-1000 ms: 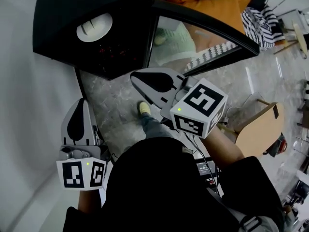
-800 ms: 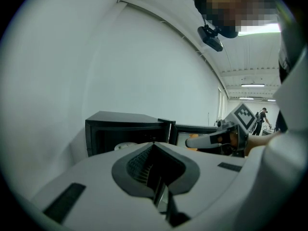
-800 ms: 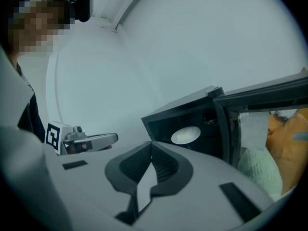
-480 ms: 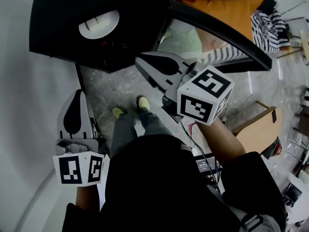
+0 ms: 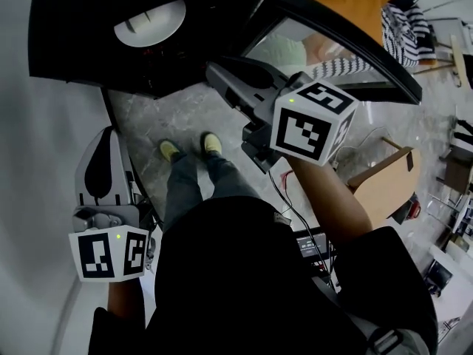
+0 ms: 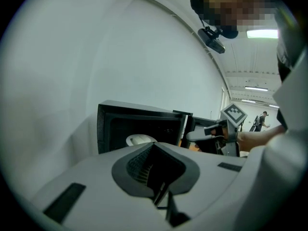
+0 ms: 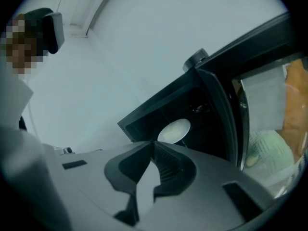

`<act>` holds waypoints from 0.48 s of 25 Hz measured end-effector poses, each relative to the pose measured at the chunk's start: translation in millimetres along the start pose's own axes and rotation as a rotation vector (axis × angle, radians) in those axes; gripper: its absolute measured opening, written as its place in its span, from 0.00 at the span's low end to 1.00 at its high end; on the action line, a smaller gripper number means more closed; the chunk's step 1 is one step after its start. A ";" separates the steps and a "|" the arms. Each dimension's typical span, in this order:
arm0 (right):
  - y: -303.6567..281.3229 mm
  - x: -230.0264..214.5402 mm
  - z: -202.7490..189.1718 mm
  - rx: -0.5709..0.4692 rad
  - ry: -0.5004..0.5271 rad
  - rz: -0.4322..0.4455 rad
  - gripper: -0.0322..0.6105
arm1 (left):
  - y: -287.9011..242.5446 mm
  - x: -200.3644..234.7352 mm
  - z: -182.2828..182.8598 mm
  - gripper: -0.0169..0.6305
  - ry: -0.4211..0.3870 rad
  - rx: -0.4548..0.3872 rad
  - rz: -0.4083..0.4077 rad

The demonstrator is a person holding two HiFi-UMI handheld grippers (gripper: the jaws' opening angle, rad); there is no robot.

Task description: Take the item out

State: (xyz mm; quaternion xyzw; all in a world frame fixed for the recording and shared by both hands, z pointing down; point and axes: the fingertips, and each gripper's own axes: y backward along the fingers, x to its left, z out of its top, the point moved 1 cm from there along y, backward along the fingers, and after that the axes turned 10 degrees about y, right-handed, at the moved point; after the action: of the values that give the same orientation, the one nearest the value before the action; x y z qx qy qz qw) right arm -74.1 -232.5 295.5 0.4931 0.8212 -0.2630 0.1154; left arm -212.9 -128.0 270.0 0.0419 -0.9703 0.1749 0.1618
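The left gripper (image 5: 106,135) and right gripper (image 5: 214,71) are being held pressed together, empty. Left unopened, they could be driven against the white plate (image 5: 151,22) at upper left, shoving it deeper.

Head view is evenly lit w/ soft light and no hard shadows, but the black appliance (image 5: 89,50) cavity at upper left reads near-black apart from the bright white plate (image 5: 151,23), and the glass door (image 5: 318,46) at upper right carries pale reflections. Both gripper views are strong fisheye w/ dark rounded corners and bent lines toward the edges; the left gripper (image 6: 154,144) and right gripper (image 7: 153,144) fill the bottom, too close, soft & out of focus. Left gripper view has ceiling strip lights (image 6: 262,33) glaring at upper right and a flat grey-white wall (image 6: 96,57); right gripper view is dimmer and hazier overall
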 end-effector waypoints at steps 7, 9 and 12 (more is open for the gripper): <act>-34.7 -10.9 -18.1 0.023 -0.075 -0.020 0.14 | -3.8 33.9 -25.9 0.04 0.074 0.054 0.002; -45.5 -14.3 -20.9 0.020 -0.085 -0.027 0.15 | -8.5 41.6 -36.4 0.04 0.081 0.070 -0.007; -61.5 -16.1 -27.5 0.010 -0.118 -0.027 0.17 | -13.3 49.2 -53.4 0.04 0.077 0.085 -0.022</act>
State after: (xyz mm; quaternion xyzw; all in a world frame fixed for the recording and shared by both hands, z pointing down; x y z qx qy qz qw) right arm -117.9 -252.7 345.3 0.4660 0.8184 -0.2970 0.1576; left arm -241.6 -122.9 337.8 0.0527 -0.9545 0.2158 0.1989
